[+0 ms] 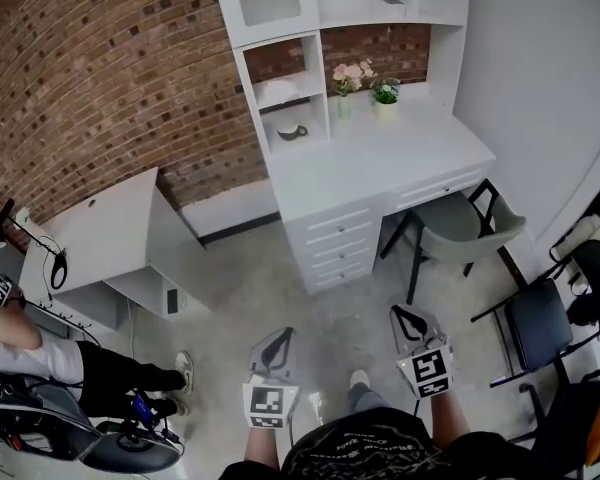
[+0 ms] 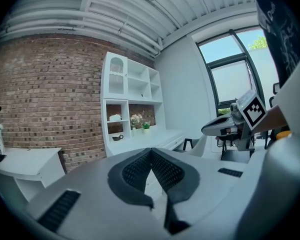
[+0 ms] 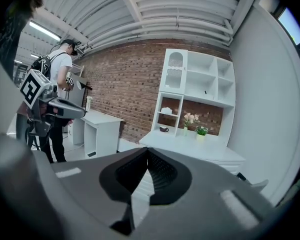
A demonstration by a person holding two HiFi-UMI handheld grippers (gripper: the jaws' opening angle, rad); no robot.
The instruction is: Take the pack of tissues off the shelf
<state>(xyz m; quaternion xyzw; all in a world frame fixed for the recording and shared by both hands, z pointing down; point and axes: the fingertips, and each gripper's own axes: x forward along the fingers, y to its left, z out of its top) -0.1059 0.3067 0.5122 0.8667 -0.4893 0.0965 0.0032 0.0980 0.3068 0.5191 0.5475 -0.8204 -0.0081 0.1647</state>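
Observation:
The pack of tissues point(image 1: 277, 90) is a small white bundle on the middle shelf of the white shelf unit point(image 1: 248, 88), above a dark cup point(image 1: 292, 131). It also shows far off in the left gripper view, tissues point(image 2: 115, 117), and in the right gripper view, tissues point(image 3: 166, 110). My left gripper point(image 1: 283, 334) and right gripper point(image 1: 401, 314) hang low near my body, well short of the desk. Both point toward the shelf unit. The left gripper point(image 2: 151, 150) has its jaws closed together with nothing held. The right gripper point(image 3: 148, 149) is likewise shut and holds nothing.
A white desk point(image 1: 380, 153) with drawers stands under the shelves, with a flower vase point(image 1: 348, 80) and a green plant point(image 1: 385, 96) on it. A grey chair point(image 1: 460, 223) sits at its right, a black chair point(image 1: 540, 318) further right. A smaller white desk point(image 1: 105, 223) and a person point(image 1: 40, 353) are left.

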